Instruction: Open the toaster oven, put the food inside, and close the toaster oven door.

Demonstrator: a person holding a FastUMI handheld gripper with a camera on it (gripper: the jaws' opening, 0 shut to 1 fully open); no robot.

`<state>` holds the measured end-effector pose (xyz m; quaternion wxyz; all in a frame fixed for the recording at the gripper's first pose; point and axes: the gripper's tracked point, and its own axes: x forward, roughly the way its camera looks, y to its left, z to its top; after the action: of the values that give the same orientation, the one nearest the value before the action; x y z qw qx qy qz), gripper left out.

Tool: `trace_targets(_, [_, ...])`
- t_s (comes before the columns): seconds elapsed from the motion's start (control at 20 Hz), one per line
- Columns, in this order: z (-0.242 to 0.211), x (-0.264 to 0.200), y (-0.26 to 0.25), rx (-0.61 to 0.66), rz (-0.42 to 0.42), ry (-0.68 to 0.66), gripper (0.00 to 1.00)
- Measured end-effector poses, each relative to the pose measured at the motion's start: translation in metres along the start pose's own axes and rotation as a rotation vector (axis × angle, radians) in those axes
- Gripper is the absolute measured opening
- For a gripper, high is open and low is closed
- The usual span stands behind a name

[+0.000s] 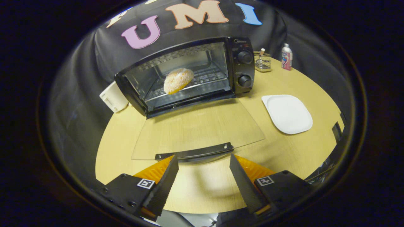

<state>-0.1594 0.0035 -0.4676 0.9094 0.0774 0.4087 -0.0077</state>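
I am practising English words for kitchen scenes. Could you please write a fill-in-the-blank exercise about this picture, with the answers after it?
1. The glass door of the toaster oven lies folded down and fully ____.
2. The bread roll rests on the wire ____ inside the oven.
3. The gripper has its fingers spread ____, just short of the door handle.
4. The white plate on the table holds ____.

Missing words: open; rack; apart; nothing
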Motion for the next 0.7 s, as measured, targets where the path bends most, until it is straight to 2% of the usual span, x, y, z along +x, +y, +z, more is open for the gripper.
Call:
trace_targets(0.4, [-0.023, 0.021, -0.005, -0.141, -0.046, 0.079, 1.0])
trace_targets(0.7, [-0.009, 0.015, -0.001, -0.251, -0.069, 0.044, 1.0])
